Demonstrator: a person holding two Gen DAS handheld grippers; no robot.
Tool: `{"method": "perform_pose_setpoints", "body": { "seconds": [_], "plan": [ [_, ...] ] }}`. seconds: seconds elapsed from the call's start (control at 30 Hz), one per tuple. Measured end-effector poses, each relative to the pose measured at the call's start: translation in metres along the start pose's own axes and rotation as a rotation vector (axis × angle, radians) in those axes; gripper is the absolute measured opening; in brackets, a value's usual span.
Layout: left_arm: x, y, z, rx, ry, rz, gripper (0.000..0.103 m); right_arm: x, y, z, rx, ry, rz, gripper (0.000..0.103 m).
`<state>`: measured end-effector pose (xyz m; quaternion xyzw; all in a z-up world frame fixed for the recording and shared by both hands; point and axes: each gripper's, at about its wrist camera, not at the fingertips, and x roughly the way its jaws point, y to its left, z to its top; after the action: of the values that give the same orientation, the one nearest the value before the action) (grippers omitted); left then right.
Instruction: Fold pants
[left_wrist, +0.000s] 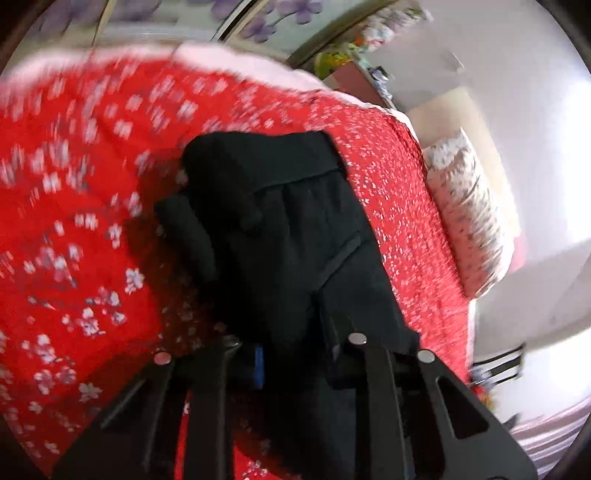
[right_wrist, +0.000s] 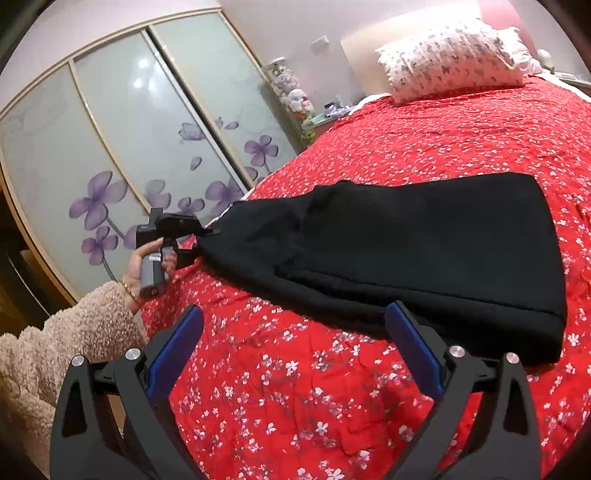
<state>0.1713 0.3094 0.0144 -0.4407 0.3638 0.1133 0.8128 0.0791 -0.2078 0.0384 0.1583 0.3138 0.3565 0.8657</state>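
Black pants (right_wrist: 424, 251) lie partly folded on the red flowered bedspread (right_wrist: 332, 387). My left gripper (right_wrist: 207, 242) is shut on the pants' left end at the bed's edge and lifts it a little. In the left wrist view the black cloth (left_wrist: 295, 240) hangs from between the shut fingers of my left gripper (left_wrist: 295, 354) and hides their tips. My right gripper (right_wrist: 295, 350) is open and empty, its blue pads (right_wrist: 177, 347) spread wide just above the bedspread, in front of the pants' near edge.
A patterned pillow (right_wrist: 450, 59) lies at the head of the bed. A sliding wardrobe with purple flowers (right_wrist: 110, 166) stands to the left of the bed. A nightstand with small items (right_wrist: 306, 114) stands by the far corner.
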Motion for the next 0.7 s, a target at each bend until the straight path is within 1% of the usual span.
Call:
{"method": "perform_pose_setpoints", "body": {
  "seconds": [0.03, 0.07, 0.13, 0.2, 0.27, 0.33, 0.37, 0.47, 0.57, 0.7],
  "plan": [
    [-0.004, -0.009, -0.001, 0.042, -0.016, 0.022, 0.019, -0.004, -0.001, 0.002, 0.006, -0.013, 0.003, 0.101],
    [-0.009, -0.026, -0.003, 0.113, -0.04, 0.059, 0.018, -0.007, -0.002, 0.004, 0.013, -0.025, 0.005, 0.101],
    [-0.018, -0.052, -0.008, 0.222, -0.073, 0.107, 0.017, -0.015, -0.004, 0.008, 0.029, -0.055, 0.007, 0.101],
    [-0.028, -0.086, -0.016, 0.349, -0.109, 0.148, 0.017, -0.024, -0.008, 0.011, 0.053, -0.097, 0.01, 0.101],
    [-0.036, -0.12, -0.027, 0.452, -0.142, 0.162, 0.016, -0.032, -0.012, 0.015, 0.077, -0.134, 0.015, 0.101],
    [-0.043, -0.159, -0.041, 0.558, -0.171, 0.152, 0.016, -0.04, -0.016, 0.018, 0.097, -0.163, 0.017, 0.101],
    [-0.048, -0.182, -0.053, 0.616, -0.181, 0.136, 0.015, -0.044, -0.018, 0.02, 0.103, -0.176, 0.012, 0.101],
    [-0.055, -0.226, -0.085, 0.733, -0.191, 0.089, 0.015, -0.057, -0.029, 0.025, 0.13, -0.213, -0.035, 0.101],
    [-0.059, -0.271, -0.131, 0.861, -0.174, 0.023, 0.014, -0.073, -0.042, 0.029, 0.168, -0.261, -0.111, 0.101],
    [-0.061, -0.306, -0.198, 1.004, -0.141, -0.039, 0.013, -0.102, -0.062, 0.033, 0.238, -0.359, -0.141, 0.101]
  ]
}}
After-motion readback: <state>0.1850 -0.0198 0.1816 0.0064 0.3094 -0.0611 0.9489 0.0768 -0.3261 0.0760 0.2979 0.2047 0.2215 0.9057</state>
